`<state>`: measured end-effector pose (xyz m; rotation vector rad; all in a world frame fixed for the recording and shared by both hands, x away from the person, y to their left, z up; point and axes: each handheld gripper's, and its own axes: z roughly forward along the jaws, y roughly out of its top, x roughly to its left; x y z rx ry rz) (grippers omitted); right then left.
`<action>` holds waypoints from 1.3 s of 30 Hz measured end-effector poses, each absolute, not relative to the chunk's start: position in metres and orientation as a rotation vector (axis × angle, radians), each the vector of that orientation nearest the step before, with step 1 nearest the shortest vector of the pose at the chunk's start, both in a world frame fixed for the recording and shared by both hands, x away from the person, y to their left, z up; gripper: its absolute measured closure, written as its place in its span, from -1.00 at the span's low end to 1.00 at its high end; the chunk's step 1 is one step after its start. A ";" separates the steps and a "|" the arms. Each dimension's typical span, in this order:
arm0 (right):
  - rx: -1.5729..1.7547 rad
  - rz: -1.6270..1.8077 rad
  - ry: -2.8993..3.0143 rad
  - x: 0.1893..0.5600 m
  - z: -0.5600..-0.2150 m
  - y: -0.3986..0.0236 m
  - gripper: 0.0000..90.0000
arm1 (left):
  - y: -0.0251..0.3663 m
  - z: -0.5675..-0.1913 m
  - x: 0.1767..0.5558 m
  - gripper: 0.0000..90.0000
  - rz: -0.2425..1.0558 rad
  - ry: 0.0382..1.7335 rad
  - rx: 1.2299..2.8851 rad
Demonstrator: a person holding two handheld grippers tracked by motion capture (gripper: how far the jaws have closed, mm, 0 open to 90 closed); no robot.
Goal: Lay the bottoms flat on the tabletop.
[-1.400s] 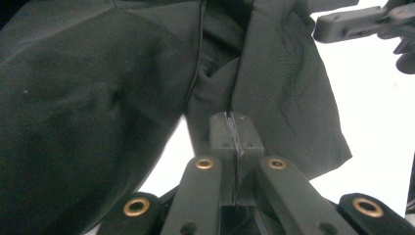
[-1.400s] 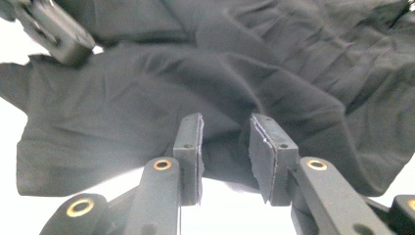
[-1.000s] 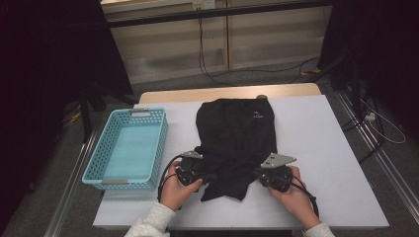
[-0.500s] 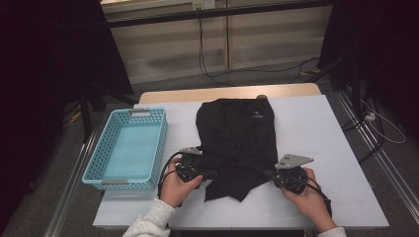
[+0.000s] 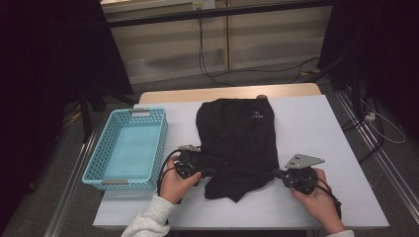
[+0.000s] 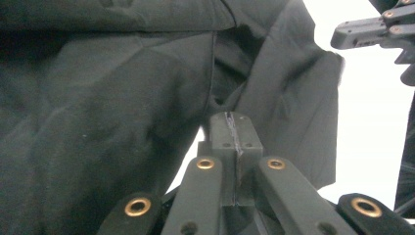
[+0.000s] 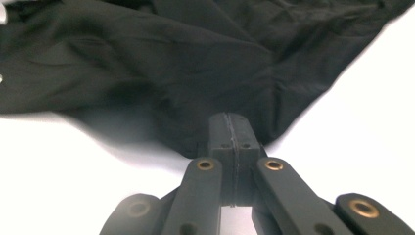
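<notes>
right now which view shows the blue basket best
The high view: the blue basket sits whole at the table's left edge, beside the black garment. The two gripper views look at the garment instead.

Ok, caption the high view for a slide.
Two claws at the near edge of a black garment, blue basket alongside.

You are working at a white rectangular table; a black fabric garment and a turquoise perforated plastic basket are lying on it.
</notes>
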<state>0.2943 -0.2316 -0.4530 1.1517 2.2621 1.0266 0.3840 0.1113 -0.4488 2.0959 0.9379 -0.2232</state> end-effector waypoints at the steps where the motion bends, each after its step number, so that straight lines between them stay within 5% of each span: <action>1: 1.158 1.031 2.261 0.294 -0.453 -0.234 1.00 | 0.112 -0.448 0.384 1.00 -0.220 0.940 2.094; 7: 1.123 1.096 2.284 0.290 -0.452 -0.229 1.00 | 0.108 -0.451 0.383 1.00 -0.233 0.927 2.105; 32: 0.968 1.081 2.442 0.280 -0.465 -0.178 0.20 | 0.111 -0.448 0.384 1.00 -0.209 0.933 2.088; 35: 0.949 1.073 2.439 0.278 -0.465 -0.172 0.36 | 0.111 -0.449 0.384 1.00 -0.209 0.933 2.091; 39: 0.920 1.067 2.444 0.277 -0.464 -0.169 0.83 | 0.110 -0.447 0.383 1.00 -0.211 0.929 2.091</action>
